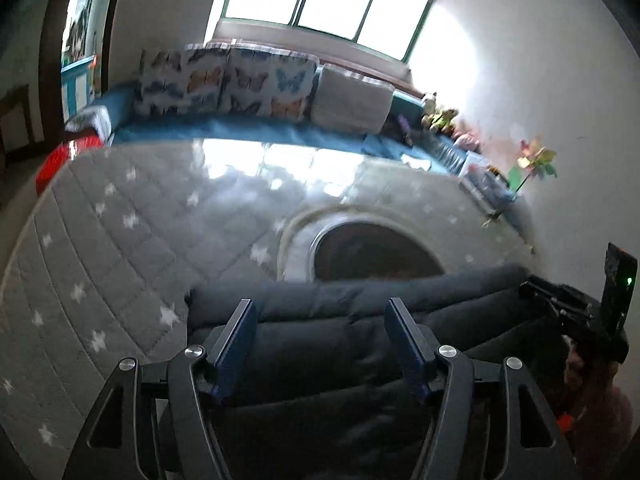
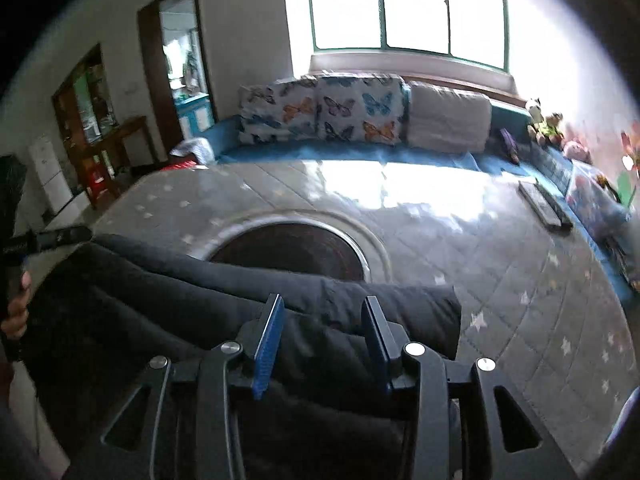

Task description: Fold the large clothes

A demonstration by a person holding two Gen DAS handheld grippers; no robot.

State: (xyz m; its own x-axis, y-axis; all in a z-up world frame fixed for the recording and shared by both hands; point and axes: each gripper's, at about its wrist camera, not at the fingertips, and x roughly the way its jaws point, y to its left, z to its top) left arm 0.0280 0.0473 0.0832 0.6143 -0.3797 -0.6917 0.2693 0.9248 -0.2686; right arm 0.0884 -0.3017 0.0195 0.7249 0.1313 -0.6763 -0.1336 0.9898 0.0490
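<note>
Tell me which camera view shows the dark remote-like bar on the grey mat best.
The right wrist view. The dark bar lies there whole and fairly sharp on the grey star mat, far right near the blue sofa. In the left wrist view that area is blurred, and I cannot make it out.

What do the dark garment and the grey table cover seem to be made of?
Garment: seemingly a padded, matte synthetic fabric, dark navy or black; it folds into thick, puffy rolls with soft creases.
Table cover: probably quilted cloth under a clear glossy layer, perhaps plastic; stitched lines and white stars show, yet the window reflects brightly on it. The exact materials cannot be confirmed.
</note>
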